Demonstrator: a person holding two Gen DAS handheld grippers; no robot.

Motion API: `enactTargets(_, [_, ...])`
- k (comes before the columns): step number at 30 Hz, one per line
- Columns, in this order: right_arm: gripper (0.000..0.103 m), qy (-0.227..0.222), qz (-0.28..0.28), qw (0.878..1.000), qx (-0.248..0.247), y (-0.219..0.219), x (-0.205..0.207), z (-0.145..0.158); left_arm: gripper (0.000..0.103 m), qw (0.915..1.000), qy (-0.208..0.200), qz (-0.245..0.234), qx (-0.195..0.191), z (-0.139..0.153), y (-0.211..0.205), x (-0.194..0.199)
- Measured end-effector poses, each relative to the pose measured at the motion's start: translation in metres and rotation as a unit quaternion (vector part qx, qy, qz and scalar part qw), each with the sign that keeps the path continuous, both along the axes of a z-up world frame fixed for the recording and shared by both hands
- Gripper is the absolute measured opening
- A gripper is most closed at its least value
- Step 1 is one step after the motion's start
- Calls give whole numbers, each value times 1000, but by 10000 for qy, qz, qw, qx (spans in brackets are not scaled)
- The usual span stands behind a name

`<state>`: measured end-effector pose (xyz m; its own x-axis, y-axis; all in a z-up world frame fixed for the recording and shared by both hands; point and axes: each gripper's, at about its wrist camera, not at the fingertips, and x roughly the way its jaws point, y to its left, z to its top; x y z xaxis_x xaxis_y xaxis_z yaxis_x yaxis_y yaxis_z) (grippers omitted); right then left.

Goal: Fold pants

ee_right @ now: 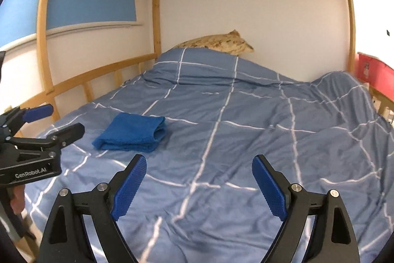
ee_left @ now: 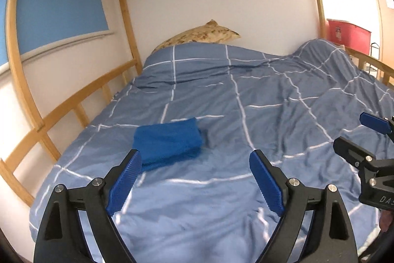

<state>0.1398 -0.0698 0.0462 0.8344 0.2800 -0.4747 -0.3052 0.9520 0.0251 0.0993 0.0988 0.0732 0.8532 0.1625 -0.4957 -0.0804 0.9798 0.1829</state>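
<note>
The blue pants lie folded into a small flat bundle on the bed's checked duvet, left of the middle. They also show in the right wrist view. My left gripper is open and empty, held above the duvet just short of the bundle; it shows from the side in the right wrist view. My right gripper is open and empty, over bare duvet to the right of the bundle; it shows at the right edge of the left wrist view.
A wooden bunk frame rail runs along the left side by the wall. A patterned pillow lies at the head. The duvet bunches up at the right. A red box stands beyond the bed.
</note>
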Motion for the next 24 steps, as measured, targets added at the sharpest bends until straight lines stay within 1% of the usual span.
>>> enactTargets(5, [88,49,-135,9999,91,-31,-34,2,90,9999,-39,-19,-116,0,-24,-30])
enactTargets(9, [88,76,-265,9995,129,-53,-56,0,91,9999,-68,-29,-75,-2,-42,-47])
enactTargets(16, [88,74,-471,9987,186,-84,-86,-2,91,9996,-168,-212,89,-6,-80,-67])
enactTargets(24, [88,71,-685,9971,331,-111,-105,-4,91,9989,-131,-442,-94,-6,-101,-83])
